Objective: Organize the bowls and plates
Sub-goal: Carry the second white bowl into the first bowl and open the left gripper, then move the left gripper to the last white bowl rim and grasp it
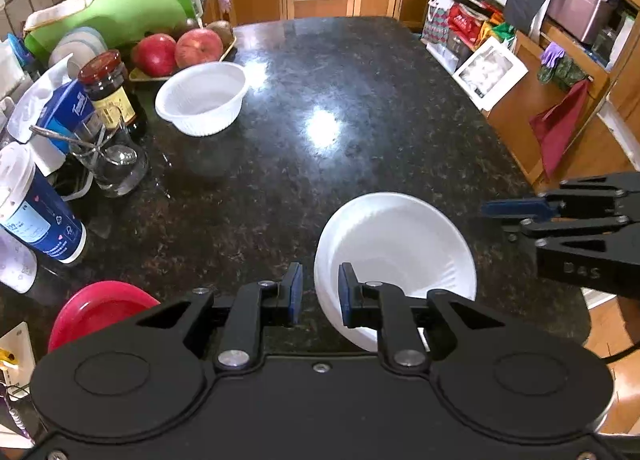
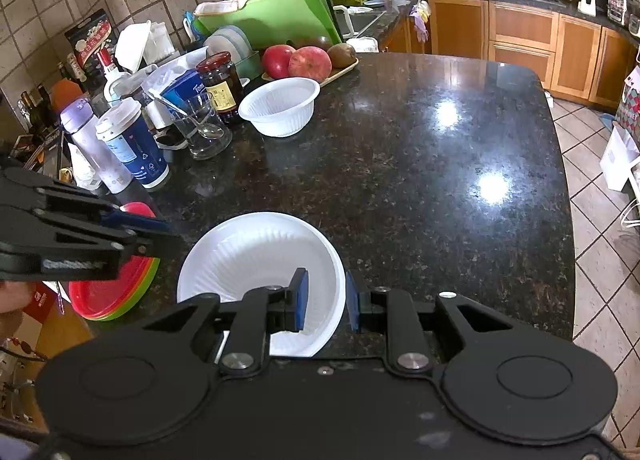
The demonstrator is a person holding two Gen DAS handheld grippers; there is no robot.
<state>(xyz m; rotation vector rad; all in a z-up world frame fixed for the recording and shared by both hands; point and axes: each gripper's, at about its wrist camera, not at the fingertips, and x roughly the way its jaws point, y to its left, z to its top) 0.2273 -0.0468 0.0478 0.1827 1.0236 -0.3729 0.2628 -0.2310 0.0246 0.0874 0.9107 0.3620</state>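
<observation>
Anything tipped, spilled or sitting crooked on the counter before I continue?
Nothing is spilled or broken. The near white bowl sits tilted, not flat on the counter, its rim between the right gripper pads. The far white bowl stands upright. The coloured plates are stacked.

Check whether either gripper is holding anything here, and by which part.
Nothing looks held. The right gripper has its fingers either side of the white bowl's rim, with a visible gap, not clamped. The left gripper is open and empty.

Dark granite counter (image 2: 420, 187), 2 white bowls (image 2: 280, 107) (image 2: 256, 260), plate stack (image 2: 116, 300)
</observation>
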